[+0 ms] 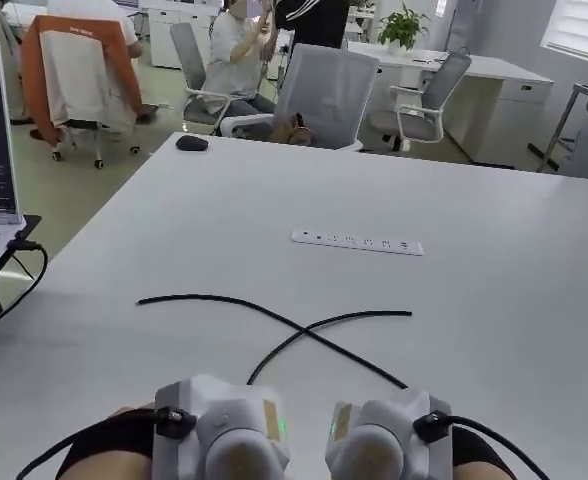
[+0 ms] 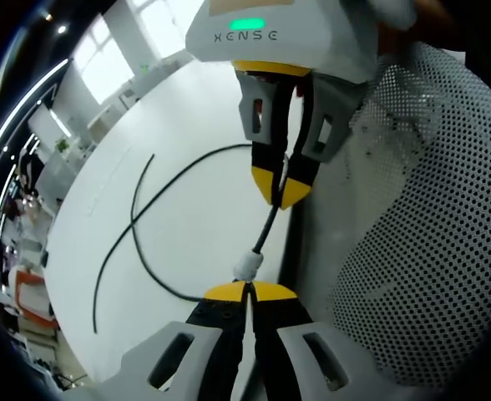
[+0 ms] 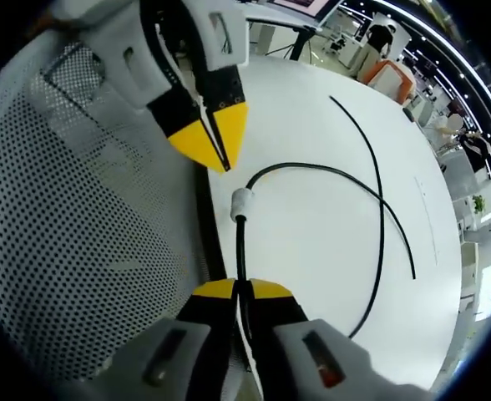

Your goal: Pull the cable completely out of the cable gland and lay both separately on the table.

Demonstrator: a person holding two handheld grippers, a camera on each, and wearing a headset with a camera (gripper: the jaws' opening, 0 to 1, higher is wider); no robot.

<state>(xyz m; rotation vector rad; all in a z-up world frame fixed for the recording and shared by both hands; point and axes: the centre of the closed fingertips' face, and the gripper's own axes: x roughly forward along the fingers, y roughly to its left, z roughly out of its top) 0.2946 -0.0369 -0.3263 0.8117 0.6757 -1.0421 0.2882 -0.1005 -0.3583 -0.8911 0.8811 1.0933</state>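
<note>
Right gripper view: cable (image 3: 239, 251) threaded through gland (image 3: 242, 202). Right claw (image 3: 237, 291) clenched on cable; left claw (image 3: 220, 159) clenched near gland, seemingly empty. Pull-out and laying on worktop (image 3: 312, 251) remain.

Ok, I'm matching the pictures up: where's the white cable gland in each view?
Head view: hidden, near bottom centre.
Left gripper view: cable gland low centre, just above that view's own shut jaws.
Right gripper view: cable gland at centre, above its own jaws.
Shared landmark: the black cable crossing.
</note>
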